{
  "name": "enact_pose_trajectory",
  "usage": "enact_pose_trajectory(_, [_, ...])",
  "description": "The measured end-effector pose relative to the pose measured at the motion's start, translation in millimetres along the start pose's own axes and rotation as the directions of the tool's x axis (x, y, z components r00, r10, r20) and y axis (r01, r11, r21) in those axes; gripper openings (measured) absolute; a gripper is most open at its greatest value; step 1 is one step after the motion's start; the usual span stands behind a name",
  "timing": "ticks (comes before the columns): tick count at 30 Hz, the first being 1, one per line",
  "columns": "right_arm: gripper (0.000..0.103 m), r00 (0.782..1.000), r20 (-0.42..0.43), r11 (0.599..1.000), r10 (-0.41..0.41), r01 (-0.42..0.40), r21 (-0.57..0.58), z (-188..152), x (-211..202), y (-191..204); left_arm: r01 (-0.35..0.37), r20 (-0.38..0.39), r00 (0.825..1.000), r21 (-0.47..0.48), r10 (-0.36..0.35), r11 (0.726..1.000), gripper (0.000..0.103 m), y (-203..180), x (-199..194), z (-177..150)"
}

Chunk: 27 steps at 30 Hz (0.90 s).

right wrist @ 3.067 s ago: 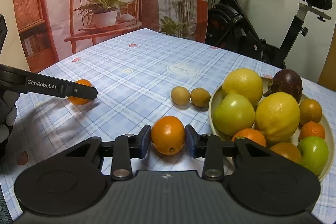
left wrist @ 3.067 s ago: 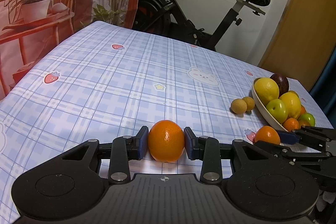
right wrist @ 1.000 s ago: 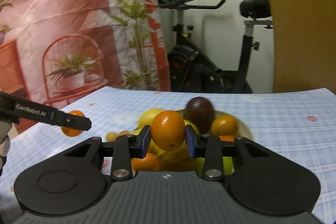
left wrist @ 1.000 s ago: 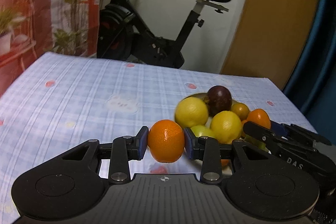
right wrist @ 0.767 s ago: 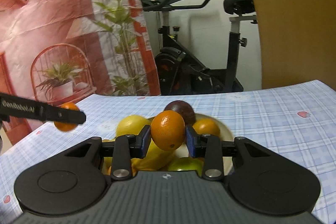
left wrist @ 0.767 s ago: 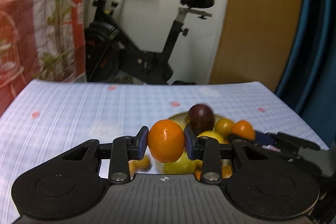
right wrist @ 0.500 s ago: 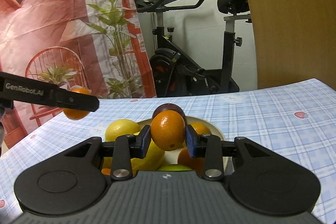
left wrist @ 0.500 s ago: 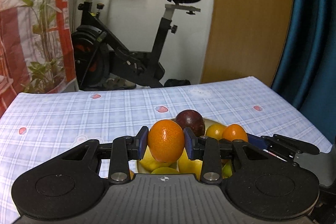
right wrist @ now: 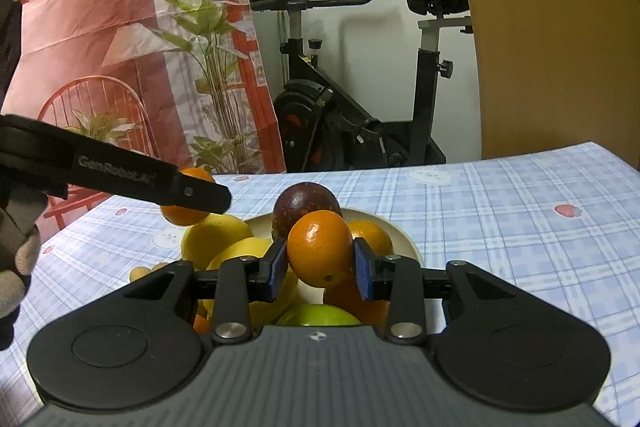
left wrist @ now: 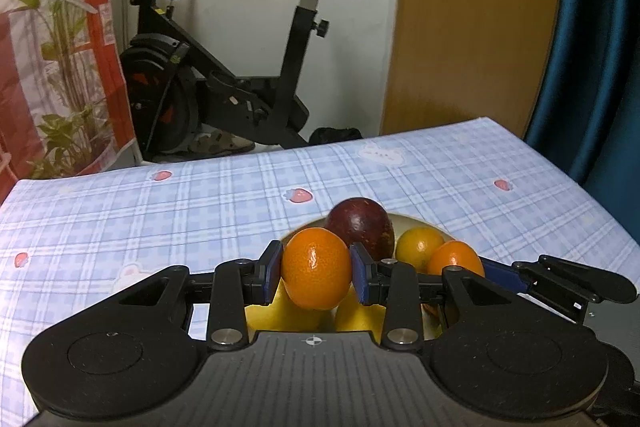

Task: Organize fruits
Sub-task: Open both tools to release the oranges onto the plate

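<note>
Left gripper [left wrist: 316,277] clamped on an orange [left wrist: 316,273], right gripper [right wrist: 320,263] clamped on another orange [right wrist: 320,253], both held above the heaped fruit bowl [right wrist: 404,241]. Best lowered into separate hollows beside the dark purple fruit [right wrist: 306,205], set down gently, released only once resting, grippers kept apart

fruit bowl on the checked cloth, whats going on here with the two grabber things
A person is tidying fruit into the bowl with a handheld gripper in each hand. The left gripper is shut on an orange, and the right gripper is shut on another orange. Both hover over the bowl, which already holds lemons, a dark purple fruit and a green one. Neither orange has been let go yet.
</note>
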State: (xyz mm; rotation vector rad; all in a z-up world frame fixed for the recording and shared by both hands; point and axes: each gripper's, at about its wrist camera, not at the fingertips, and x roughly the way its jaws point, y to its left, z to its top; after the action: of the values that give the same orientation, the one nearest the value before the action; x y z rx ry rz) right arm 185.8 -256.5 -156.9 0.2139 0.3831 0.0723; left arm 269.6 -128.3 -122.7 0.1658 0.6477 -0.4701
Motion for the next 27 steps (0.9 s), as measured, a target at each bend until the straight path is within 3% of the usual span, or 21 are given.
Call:
enact_pose_trajectory(10, [0.040,1.000,0.002,1.000,-0.001,0.001,-0.004,-3,-2,1,0.006,-0.036,0.999,0.022,-0.005,1.000,0.041,-7,16,4])
enact_pose_trajectory(14, [0.040,1.000,0.004,1.000,0.008,-0.008,0.006,-3,-2,-1,0.002,-0.035,0.999,0.024,-0.002,1.000,0.056,-8,14,4])
enact_pose_trajectory(27, [0.044,0.999,0.037,0.999,0.015,-0.017,0.043,-5,-14,-3,-0.010,-0.016,1.000,-0.013,0.010,1.000,0.057,2,-7,2])
